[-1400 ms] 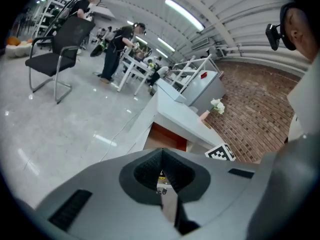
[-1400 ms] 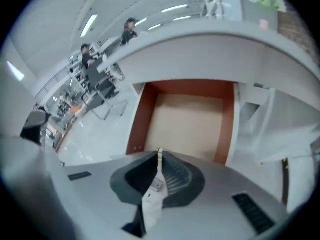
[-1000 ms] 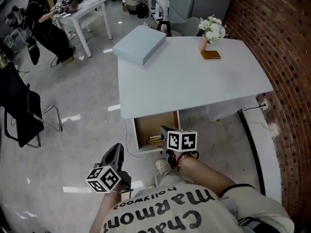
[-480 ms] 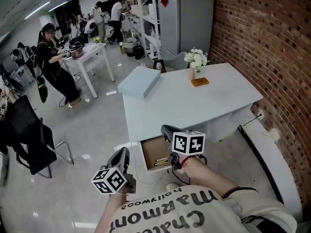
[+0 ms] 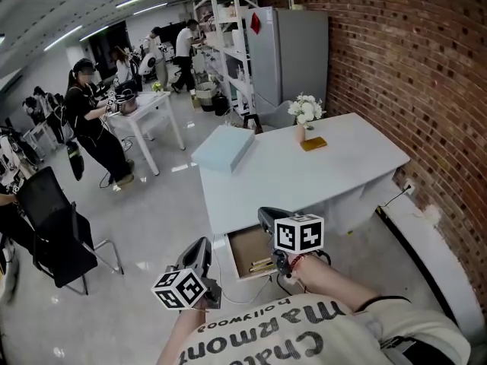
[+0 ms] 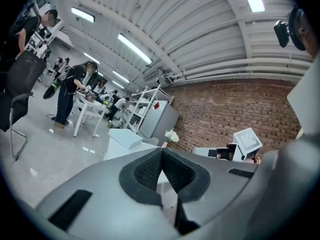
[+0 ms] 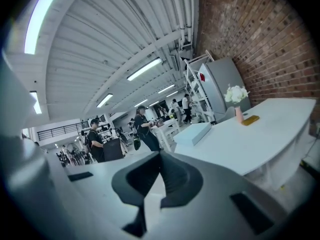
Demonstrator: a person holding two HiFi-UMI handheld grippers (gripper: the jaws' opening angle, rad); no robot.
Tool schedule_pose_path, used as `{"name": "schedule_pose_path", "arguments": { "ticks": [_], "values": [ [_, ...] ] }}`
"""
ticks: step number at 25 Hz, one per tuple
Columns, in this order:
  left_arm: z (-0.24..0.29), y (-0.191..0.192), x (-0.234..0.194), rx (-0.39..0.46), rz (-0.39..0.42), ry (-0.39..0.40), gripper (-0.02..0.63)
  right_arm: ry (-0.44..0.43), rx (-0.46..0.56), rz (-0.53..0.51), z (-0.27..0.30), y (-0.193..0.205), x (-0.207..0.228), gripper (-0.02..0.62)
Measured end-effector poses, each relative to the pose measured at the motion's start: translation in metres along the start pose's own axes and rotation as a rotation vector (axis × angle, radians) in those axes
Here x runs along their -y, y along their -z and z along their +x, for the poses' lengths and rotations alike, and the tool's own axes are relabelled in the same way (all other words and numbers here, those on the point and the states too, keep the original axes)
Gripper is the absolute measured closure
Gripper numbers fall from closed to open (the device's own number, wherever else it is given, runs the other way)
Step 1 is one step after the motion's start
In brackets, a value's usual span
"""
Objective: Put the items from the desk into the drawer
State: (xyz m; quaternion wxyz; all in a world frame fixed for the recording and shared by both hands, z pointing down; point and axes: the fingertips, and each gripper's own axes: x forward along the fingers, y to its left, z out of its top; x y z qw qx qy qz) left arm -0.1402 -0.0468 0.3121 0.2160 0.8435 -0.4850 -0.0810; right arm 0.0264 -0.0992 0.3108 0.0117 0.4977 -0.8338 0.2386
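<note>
Head view: a white desk stands beside a brick wall. A flat pale blue box lies on the desk's far left corner and overhangs the edge. A vase of white flowers stands at the middle of the far edge, with a brown pad just beside it. Under the near left corner a drawer is pulled open, and thin yellow items are seen inside. The right gripper is held above the drawer's near edge. The left gripper is held over the floor, left of the drawer.

Left gripper view: the left gripper is shown with its jaws pressed together and nothing between them. The box and vase are seen beyond.

Right gripper view: the right gripper is also shown with its jaws together and nothing between them. The desk, box, vase and brown pad are seen ahead.
</note>
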Motion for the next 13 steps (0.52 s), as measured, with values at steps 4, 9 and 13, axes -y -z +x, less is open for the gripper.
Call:
{"name": "schedule_pose_path", "arguments": {
  "ticks": [4,9,13],
  "values": [
    [-0.006,0.005,0.0,-0.024,-0.016,0.002,0.604,0.012,-0.008,-0.029,-0.005,0.004,-0.008,0.592],
    [-0.015,0.014,0.004,-0.035,-0.004,0.013,0.604,0.015,-0.01,-0.031,-0.014,0.016,-0.012,0.592],
    [-0.017,0.018,0.003,-0.04,0.009,0.011,0.604,0.011,0.002,-0.035,-0.016,0.021,-0.015,0.592]
  ]
}}
